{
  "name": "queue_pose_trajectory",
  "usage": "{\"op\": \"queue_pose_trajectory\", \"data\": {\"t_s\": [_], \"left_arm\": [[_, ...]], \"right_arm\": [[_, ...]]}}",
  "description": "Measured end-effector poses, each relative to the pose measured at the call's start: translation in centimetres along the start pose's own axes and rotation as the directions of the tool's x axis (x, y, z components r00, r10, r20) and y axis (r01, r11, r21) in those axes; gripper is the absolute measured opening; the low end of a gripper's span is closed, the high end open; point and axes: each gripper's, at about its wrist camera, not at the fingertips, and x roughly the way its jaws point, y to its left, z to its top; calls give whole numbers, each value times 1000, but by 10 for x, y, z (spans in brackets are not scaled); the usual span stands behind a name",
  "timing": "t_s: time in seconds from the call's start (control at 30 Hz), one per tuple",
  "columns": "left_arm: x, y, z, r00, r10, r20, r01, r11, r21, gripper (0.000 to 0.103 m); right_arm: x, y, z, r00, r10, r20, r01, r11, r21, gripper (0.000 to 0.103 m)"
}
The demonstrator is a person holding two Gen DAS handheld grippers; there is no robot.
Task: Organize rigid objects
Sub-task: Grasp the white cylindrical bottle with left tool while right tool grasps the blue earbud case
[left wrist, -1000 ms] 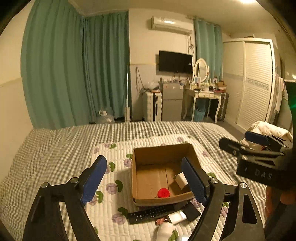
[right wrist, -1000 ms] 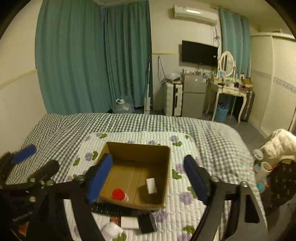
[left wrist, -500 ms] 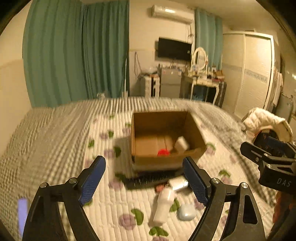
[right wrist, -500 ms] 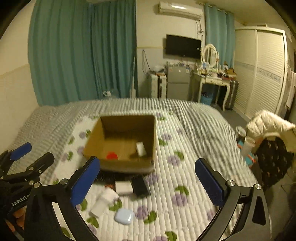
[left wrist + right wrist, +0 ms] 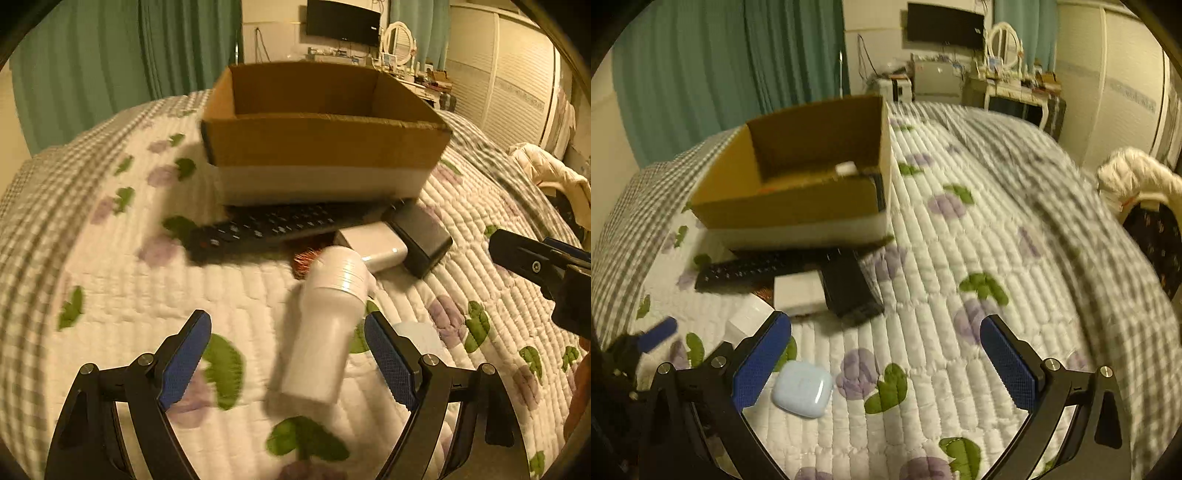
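**Q:** Status of both grippers?

**A:** My left gripper stands wide, nothing clamped. The white bottle lies on its side between the blue pads, cap end toward the cardboard box; no pad touches it. My right gripper has just been opening and now stands at full spread, with only quilt between the pads. The pale blue earbud case sits just beside its left pad.

**Q:** Where are the loose items, and why that approach?

**A:** Clustered against the box's near wall: black remote control, white charger block, black adapter. The box already holds a white item. I judge the wide jaws suit the bottle's girth; straddling it crosswise should stop it rolling.
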Motion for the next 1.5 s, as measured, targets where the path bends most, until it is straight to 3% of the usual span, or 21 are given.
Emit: {"op": "queue_pose_trajectory", "data": {"t_s": [0.07, 0.1, 0.13, 0.17, 0.3, 0.5, 0.57, 0.6, 0.87, 0.93, 1.03, 1.07, 1.17, 1.2, 1.23, 1.5], "left_arm": [[7, -6, -2, 1000, -7, -14, 7, 1000, 13, 85], [11, -9, -4, 1000, -15, -18, 15, 1000, 24, 73], [13, -10, -5, 1000, -22, -23, 23, 999, 32, 52], [16, -12, -6, 999, -41, -35, 42, 998, 39, 44], [7, -14, -8, 999, -49, -8, 50, 995, 91, 34], [-30, 14, 5, 998, 7, 62, -10, 999, 51, 28], [-38, 26, 10, 997, 26, 73, -29, 999, 33, 2], [-40, 30, 12, 997, 27, 74, -29, 999, 26, 1], [-34, 43, 9, 999, -22, 41, 22, 1000, 15, 1], [-29, 43, 6, 999, -23, 25, 23, 1000, 14, 3], [-20, 45, 4, 1000, -16, -10, 16, 1000, 10, 7], [-18, 45, 3, 1000, -10, -16, 10, 1000, 10, 9], [-16, 42, 2, 1000, 7, -13, -7, 1000, 18, 38], [-17, 40, 2, 1000, 16, -4, -16, 1000, 20, 56], [-18, 39, 3, 1000, 21, 11, -22, 1000, 20, 66], [0, 20, 19, 1000, -8, -18, 8, 999, 38, 67]], "right_arm": [[5, 3, -3, 1000, -12, -6, 12, 1000, -22, 103], [6, 5, -3, 1000, -20, -7, 20, 999, -38, 103], [8, 7, -4, 1000, -25, -6, 25, 999, -46, 103], [9, 8, -4, 1000, -25, -6, 25, 999, -47, 103], [11, 12, -6, 1000, -26, -6, 26, 998, -60, 103], [9, 23, -12, 1000, 8, -17, -9, 998, -62, 103], [8, 29, -15, 999, 36, -25, -37, 997, -64, 103], [8, 35, -17, 998, 46, -31, -49, 996, -80, 102], [33, 59, -40, 988, 86, -131, -106, 983, -151, 97], [41, 64, -43, 984, 93, -152, -118, 979, -164, 91], [53, 69, -46, 974, 109, -198, -144, 975, -170, 69], [57, 71, -48, 971, 104, -214, -143, 974, -178, 53], [54, 73, -49, 974, 103, -200, -143, 970, -196, 54], [51, 72, -46, 977, 105, -186, -142, 970, -198, 54], [47, 70, -43, 981, 99, -165, -132, 971, -200, 54], [35, 23, -1, 997, 27, -79, -33, 996, -80, 54]]}}
